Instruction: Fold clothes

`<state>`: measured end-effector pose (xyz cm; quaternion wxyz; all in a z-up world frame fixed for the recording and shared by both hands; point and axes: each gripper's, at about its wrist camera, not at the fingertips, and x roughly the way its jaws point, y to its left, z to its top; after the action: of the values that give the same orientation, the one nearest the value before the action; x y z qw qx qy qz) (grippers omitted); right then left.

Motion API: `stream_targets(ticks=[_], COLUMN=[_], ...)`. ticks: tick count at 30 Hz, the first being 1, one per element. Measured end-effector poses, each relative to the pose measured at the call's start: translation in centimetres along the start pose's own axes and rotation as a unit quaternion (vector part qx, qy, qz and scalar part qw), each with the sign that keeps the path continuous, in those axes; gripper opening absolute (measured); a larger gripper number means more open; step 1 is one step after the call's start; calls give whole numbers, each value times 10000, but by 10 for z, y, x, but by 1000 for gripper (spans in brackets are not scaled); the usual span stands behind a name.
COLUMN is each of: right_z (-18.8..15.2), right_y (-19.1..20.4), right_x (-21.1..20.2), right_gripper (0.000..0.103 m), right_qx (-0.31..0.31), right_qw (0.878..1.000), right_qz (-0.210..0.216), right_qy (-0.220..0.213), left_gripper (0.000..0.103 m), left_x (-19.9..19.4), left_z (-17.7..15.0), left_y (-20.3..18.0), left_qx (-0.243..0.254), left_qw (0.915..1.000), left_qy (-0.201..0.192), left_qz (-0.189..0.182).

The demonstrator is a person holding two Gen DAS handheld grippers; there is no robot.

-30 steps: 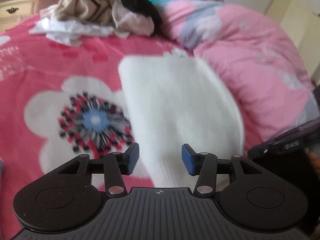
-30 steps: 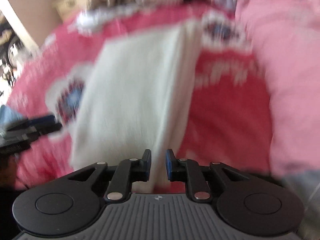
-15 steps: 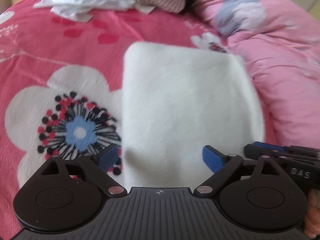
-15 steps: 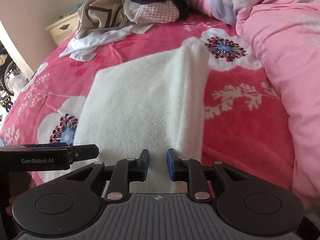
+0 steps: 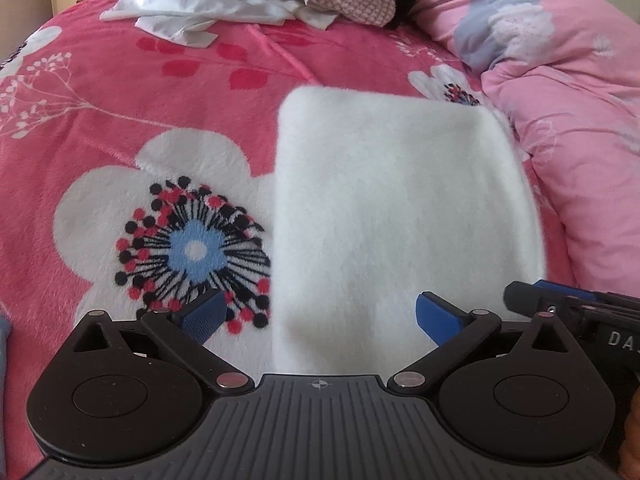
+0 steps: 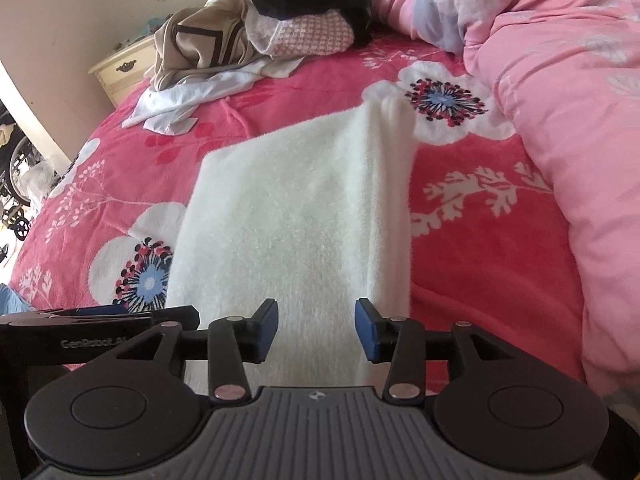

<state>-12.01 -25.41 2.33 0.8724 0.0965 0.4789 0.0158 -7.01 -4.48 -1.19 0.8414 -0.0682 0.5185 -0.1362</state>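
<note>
Fingers first: left gripper point(image 5: 320, 314) has its blue pads point(image 5: 204, 312) spread wide & has just been opening, nothing pinched. The near edge of the white garment point(image 5: 400, 216) runs under the gap, but the pads don't press on it. Right gripper point(image 6: 316, 326) has pads point(image 6: 266, 326) about half apart, also just been opening. The fuzzy cloth lies below & between them, not clamped. Looks like both hands are letting go after laying a fold, so the cloth can settle flat w/o being dragged.

Taking the white garment as landmark, left to right:

- Left of it: bedspread point(image 5: 120, 92), hot pink plush w/ big white flowers & blue-black-red centres. Soft, grippy pile, so folded cloth prob. won't slide.
- The garment itself: thick, fleecy, off-white, lying as a neat rectangle w/ rounded corners in mid-bed, its near edge at both grippers. In the right wrist view its right side shows a doubled, rolled edge point(image 6: 394, 168), i.e. layers stacked there. Judged well along. Maybe one more fold or a smoothing is left.
- Beyond it, toward the far left: clothes pile point(image 6: 224, 40), unfolded. Beige striped piece, thin white shirt, pink check knit, black item on top. Prob. next in line. A cream nightstand point(image 6: 120, 72) stands beyond that.
- Right of it: puffy pink quilt point(image 6: 560, 80), smooth cotton look, bunched up clear of the work area.
</note>
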Motion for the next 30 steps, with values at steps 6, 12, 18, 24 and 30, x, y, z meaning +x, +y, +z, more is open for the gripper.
stream_targets(ticks=[6,12,18,24,30], right_z=[-9,-13,-14,-15,-16], right_y=[4,2,4,5,5], right_x=[-8,-9,-7,-6,-6], right_gripper=[52,52,52,52,52], right_qx=[-42,15,11,1,-8], right_qw=[9999,9995,9993,9993,9993], right_qz=[-168,-307,-371,-372,-365], right_qy=[-5,42,75,93,92], left_gripper=[102,102,102,102,102], left_x=[-2,0,1,1,2], left_z=[-3,-3,-6,-7,-6], left_y=[-6,-14,-17,-17,-16], left_qx=[-39,128,242,248,209], left_qw=[9999,9996,9993,9992,9991], left_qy=[17,-13,10,18,9], left_qz=[156,247,269,301,371])
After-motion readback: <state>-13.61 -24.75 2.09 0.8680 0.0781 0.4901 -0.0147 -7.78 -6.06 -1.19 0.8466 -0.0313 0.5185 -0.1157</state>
